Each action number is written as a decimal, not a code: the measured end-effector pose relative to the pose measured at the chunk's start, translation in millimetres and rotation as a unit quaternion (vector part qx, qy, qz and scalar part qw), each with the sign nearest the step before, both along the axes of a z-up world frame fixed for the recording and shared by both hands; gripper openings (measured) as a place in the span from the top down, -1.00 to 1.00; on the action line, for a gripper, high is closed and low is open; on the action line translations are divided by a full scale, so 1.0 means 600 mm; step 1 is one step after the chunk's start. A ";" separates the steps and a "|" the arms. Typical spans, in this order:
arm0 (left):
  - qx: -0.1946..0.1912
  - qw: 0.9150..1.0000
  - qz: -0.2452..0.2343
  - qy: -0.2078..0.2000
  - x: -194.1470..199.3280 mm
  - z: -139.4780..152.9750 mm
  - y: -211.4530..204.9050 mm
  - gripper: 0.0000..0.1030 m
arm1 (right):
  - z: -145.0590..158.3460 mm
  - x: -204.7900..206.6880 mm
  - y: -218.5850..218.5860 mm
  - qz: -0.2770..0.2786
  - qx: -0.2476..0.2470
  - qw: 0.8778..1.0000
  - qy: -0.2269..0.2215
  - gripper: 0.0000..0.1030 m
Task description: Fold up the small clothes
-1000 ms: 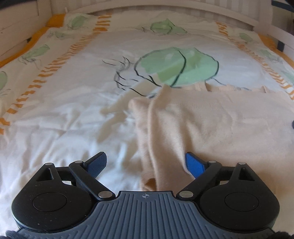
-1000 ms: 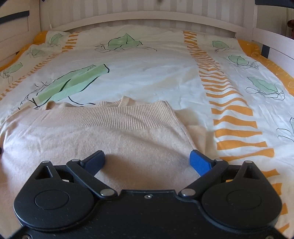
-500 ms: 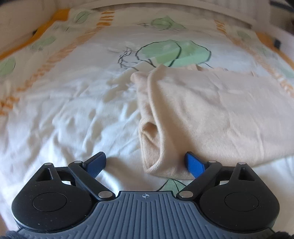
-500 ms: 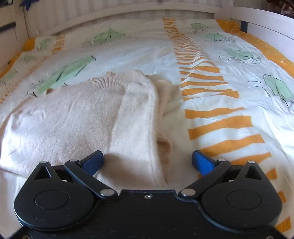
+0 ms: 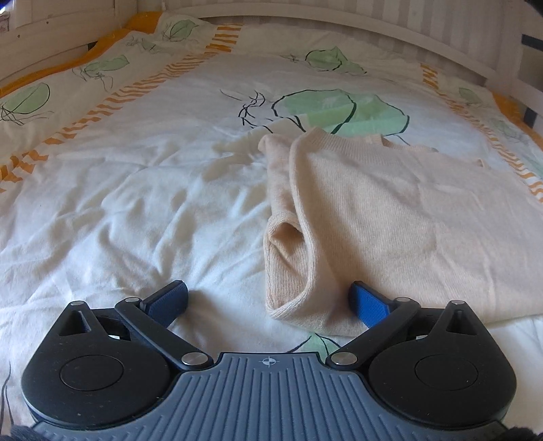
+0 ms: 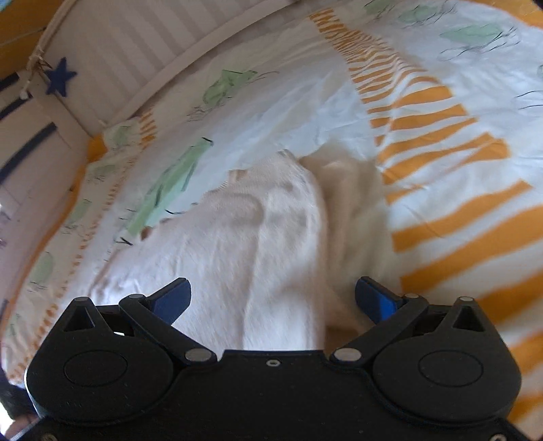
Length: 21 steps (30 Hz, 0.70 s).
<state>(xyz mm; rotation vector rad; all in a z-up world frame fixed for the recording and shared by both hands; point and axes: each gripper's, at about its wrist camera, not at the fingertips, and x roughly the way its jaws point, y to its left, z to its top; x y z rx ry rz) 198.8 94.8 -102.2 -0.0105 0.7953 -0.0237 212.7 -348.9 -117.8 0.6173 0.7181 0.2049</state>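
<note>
A bed fills both views, covered by a white duvet [image 5: 142, 190] printed with green leaves and orange striped bands. A white slatted bed frame [image 5: 407, 30] curves around its far end. A dark blue star [image 6: 60, 76] hangs on the pale wall beside it. Daylight falls softly across the wrinkled cover.

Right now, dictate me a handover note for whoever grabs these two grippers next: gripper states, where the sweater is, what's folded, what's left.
Left gripper: jaws opening, nothing pinched; the sweater's near left corner lies between the fingers, untouched.
Right gripper: open, empty, tilted over the sweater's right side; that view is blurred.
Beige sweater: flat on the leaf-print duvet, neckline away from you.
Done: both side edges and sleeves look folded inward, leaving a narrow rectangle.
Left: probably fold it across, hem to neckline, then smooth it.
</note>
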 end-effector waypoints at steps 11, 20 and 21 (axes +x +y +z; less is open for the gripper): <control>-0.024 0.999 0.029 0.031 0.001 0.058 -0.024 -0.87 | -0.012 0.037 -0.015 0.085 0.043 0.995 -0.010 -1.00; 0.019 0.999 -0.045 0.001 0.059 0.114 -0.173 -0.87 | 0.006 0.038 0.016 0.132 -0.043 0.990 -0.010 -1.00; 0.021 0.998 -0.051 0.004 0.070 0.113 -0.189 -0.87 | 0.008 0.039 0.018 0.137 -0.048 0.989 -0.008 -1.00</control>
